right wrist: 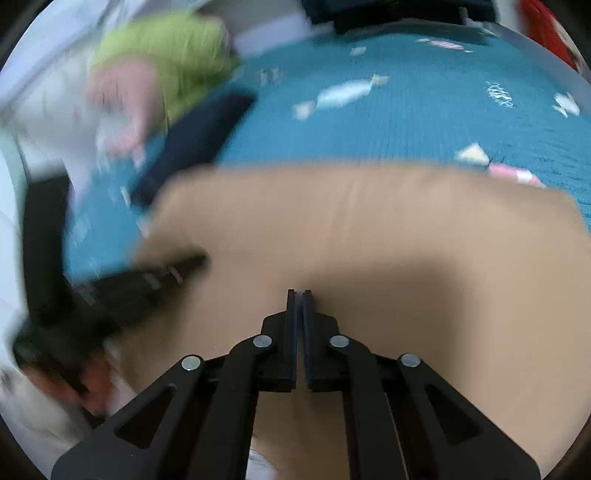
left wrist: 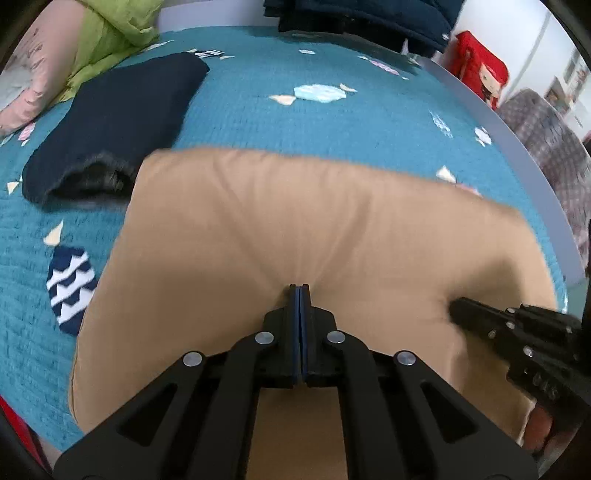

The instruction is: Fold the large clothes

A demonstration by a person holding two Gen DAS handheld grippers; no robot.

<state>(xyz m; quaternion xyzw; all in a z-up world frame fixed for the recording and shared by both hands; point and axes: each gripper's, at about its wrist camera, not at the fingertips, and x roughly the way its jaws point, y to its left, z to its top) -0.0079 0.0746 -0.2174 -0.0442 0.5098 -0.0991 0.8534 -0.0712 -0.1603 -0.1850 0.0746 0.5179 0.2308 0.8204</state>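
Tan garment (left wrist: 295,221) both views, striped sock (left wrist: 70,288) left wrist only

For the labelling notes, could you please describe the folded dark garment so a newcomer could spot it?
Start at the teal bedspread. Left of the tan garment lies a folded navy garment, below the lime-green bedding; it is the only plain dark piece lying flat there.

This is a bedroom in a home. A bed spread with a teal quilted cover printed with pale candy shapes (left wrist: 258,110) fills the space ahead of the jaws. Far ahead and to their left lie a lime-green crumpled duvet (left wrist: 110,33) and a pink patterned pillow (left wrist: 33,85); a folded navy garment (left wrist: 122,114) lies nearer on the cover.
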